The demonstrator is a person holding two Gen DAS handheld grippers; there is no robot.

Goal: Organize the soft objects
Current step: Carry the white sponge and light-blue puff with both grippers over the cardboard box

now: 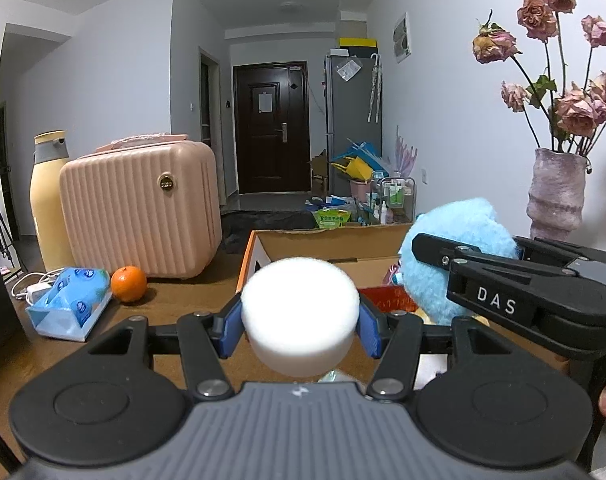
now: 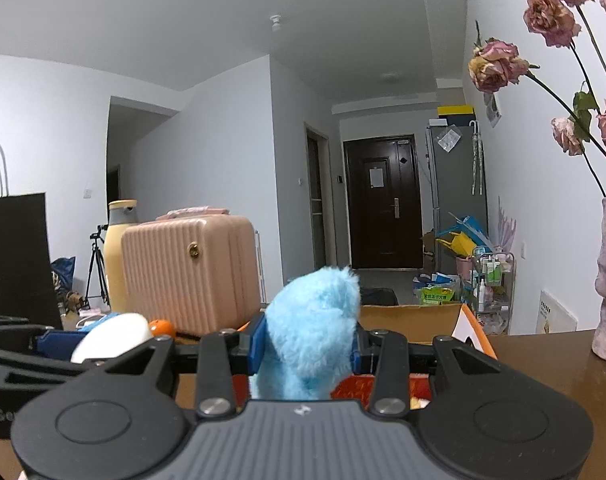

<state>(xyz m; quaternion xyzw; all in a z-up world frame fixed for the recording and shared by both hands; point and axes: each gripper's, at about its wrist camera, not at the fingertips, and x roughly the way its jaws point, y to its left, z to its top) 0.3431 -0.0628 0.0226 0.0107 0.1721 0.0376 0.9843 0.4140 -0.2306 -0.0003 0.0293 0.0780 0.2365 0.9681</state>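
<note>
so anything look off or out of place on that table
Only the flowers in the vase: they droop, wilted and browned. An orange sits loose beside the tissue pack. Nothing is spilled or broken.

I am working in a lived-in home, an apartment room opening onto a hallway that ends at a dark wooden front door [image 1: 270, 128]. A brown wooden table [image 1: 175, 292] carries everyday belongings — a ribbed pink suitcase [image 1: 141, 208], a tall cream flask [image 1: 49, 200], a blue tissue pack [image 1: 69, 304], an orange [image 1: 129, 284], and a lavender vase [image 1: 557, 192] of dried pink roses [image 1: 563, 52]. Down the hall stand a grey fridge [image 1: 353, 100], a small cart of bottles [image 1: 395, 196] and piled clutter — white walls all round.
</note>
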